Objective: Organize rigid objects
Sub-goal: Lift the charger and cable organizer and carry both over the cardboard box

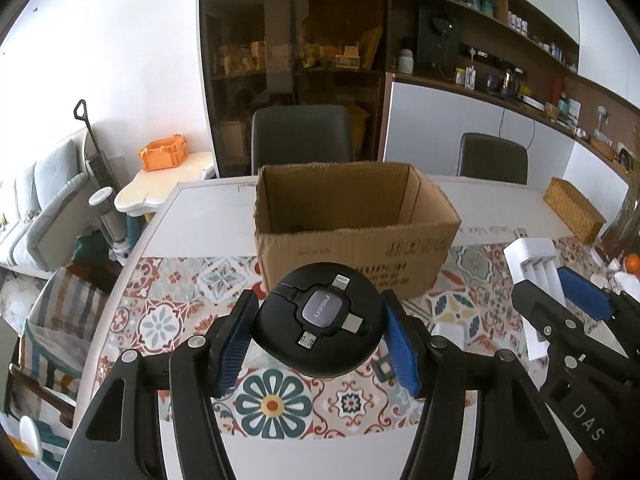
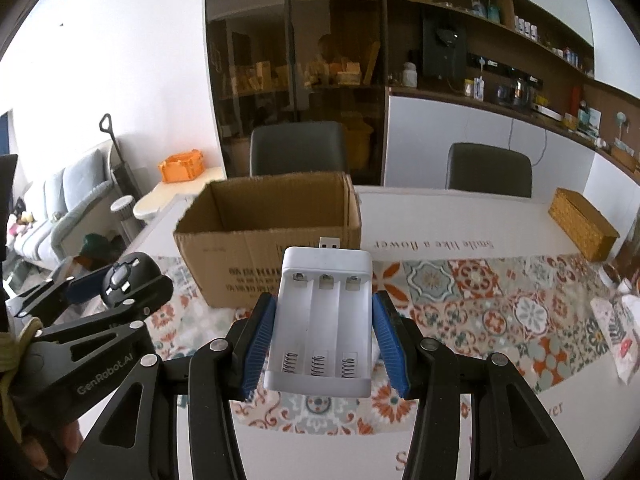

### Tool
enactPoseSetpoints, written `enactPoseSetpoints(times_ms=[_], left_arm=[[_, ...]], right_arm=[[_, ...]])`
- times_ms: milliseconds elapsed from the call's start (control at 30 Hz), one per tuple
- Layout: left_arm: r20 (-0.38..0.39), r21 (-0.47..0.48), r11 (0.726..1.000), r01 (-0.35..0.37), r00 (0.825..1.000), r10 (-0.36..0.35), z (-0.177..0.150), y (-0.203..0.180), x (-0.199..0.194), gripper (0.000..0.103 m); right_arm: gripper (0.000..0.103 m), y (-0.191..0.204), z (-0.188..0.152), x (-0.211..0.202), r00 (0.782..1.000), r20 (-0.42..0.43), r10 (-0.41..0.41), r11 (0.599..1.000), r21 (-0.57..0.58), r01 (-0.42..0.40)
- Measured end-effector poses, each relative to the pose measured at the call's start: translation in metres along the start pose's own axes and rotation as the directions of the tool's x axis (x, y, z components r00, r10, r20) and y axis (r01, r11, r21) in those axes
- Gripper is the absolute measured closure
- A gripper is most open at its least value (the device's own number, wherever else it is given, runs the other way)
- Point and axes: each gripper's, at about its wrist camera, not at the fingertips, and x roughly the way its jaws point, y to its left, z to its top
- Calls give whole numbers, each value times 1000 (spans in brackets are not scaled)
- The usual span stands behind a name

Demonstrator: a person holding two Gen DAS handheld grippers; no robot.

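The left gripper (image 1: 318,334) is clamping a round black cable reel (image 1: 318,322), its grey centre hub sprouting three connector tips, raised above the patterned counter (image 1: 180,304). Behind it the open cardboard box (image 1: 352,236) is sitting; its inside looks nearly bare, though shadow hides much. The right gripper (image 2: 320,336) is gripping a white three-slot battery charger (image 2: 320,320), USB plug pointing boxward.

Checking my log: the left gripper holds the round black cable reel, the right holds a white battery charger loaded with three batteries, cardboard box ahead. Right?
One error: the white battery charger in the right gripper has three empty slots, per the right wrist view. Otherwise correct.
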Motion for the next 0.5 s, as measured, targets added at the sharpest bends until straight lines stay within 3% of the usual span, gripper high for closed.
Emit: enactPoseSetpoints(times_ms=[500], left_arm=[[16, -9, 1000, -15, 1000, 15, 57, 5, 12, 42]], right_arm=[[54, 5, 53, 19, 997, 34, 66, 998, -8, -66]])
